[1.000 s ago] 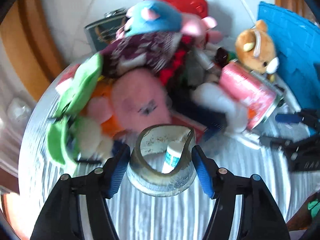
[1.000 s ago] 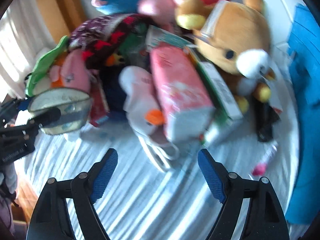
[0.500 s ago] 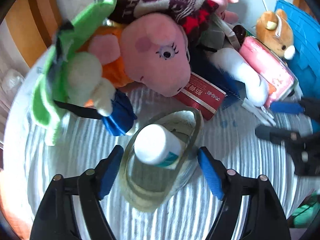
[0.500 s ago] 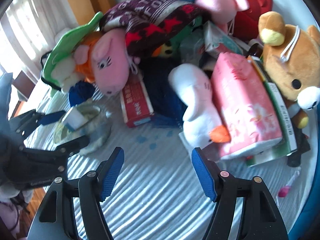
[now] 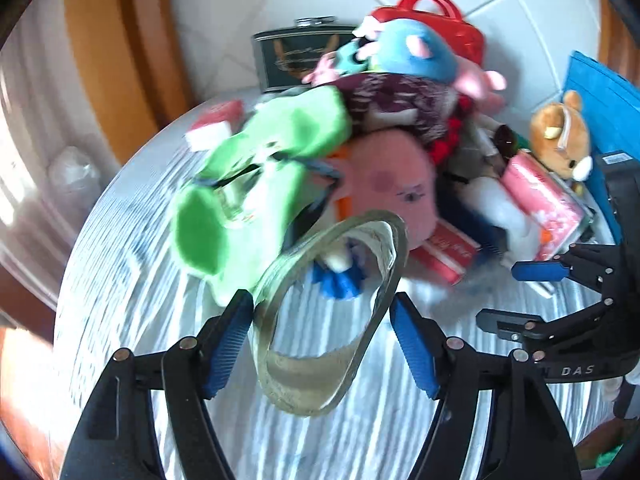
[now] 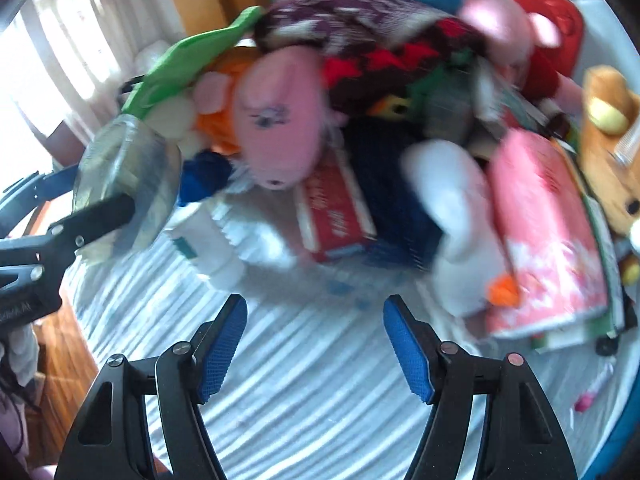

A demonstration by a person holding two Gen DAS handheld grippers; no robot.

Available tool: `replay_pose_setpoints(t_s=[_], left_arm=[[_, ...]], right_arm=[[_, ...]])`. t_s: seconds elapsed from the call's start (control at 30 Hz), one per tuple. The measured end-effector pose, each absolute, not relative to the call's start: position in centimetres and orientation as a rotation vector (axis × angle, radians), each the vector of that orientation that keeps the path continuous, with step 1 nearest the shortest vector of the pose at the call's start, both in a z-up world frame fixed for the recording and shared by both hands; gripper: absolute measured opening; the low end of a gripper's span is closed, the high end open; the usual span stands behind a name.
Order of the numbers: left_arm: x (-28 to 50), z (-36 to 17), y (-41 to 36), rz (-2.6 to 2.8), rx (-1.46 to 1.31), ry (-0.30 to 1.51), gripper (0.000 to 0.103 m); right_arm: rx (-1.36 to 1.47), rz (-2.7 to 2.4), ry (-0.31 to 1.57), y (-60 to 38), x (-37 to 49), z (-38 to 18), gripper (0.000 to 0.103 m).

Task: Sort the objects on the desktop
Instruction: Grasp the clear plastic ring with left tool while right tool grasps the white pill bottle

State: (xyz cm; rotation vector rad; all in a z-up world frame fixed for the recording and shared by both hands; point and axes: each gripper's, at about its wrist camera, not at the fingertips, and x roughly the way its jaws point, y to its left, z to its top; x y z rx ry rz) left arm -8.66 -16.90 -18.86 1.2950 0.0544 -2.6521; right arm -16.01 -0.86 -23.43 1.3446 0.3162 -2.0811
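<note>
white bottle (image 6: 208,236) visible from right wrist only

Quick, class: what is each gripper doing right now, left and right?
Left gripper: jaws have just been closing; holding the clear tape roll.
Right gripper: open, nothing between its fingers.

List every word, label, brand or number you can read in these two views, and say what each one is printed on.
"DAS": white letters on the black body of the right gripper, cut off on the left, in the left wrist view.
White print on the red rectangular carton: too blurred to read.
Pale scrawled marking on the dark metal tin: not legible.
Print on the pink tissue pack: too blurred to read.
White lettering on the left gripper body: blurred, unreadable.
</note>
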Motion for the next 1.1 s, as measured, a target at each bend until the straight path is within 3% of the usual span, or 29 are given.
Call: replay_pose_setpoints(t_s=[0.1, 0.17, 0.3, 0.5, 0.83, 1.1], left_arm=[[-7.6, -20.1, -19.7, -2.586, 1.313, 0.111, 0.060], [-6.6, -20.8, -21.1, -2.560, 1.316, 0.143, 0.060], [-7.0, -22.0, -21.8, -2.564, 1.294, 0.155, 0.061], [-8.9, -24.0, -23.3, -2.550, 1.351, 0.319, 0.071], [-11.3, -25.8, -25.1, -2.552, 1.366, 0.363, 0.072], [-11.8, -26.5, -25.4, -2.526, 1.396, 0.342, 0.069]], right_arm=[[1.312, -2.029, 0.353, -3.3, -15.5, -23.7, 0.069], [1.295, -2.002, 0.375, -4.9, -15.3, -24.0, 0.067], [1.299, -1.960, 0.441, -8.2, -15.6, -25.7, 0.059], [1.341, -1.946, 0.494, -9.8, -15.8, -27.3, 0.052], [1.261, -1.941, 0.513, -11.6, -16.5, -27.6, 0.052], [1.316, -1.978, 0.472, -10.0, -16.5, -27.4, 0.042]])
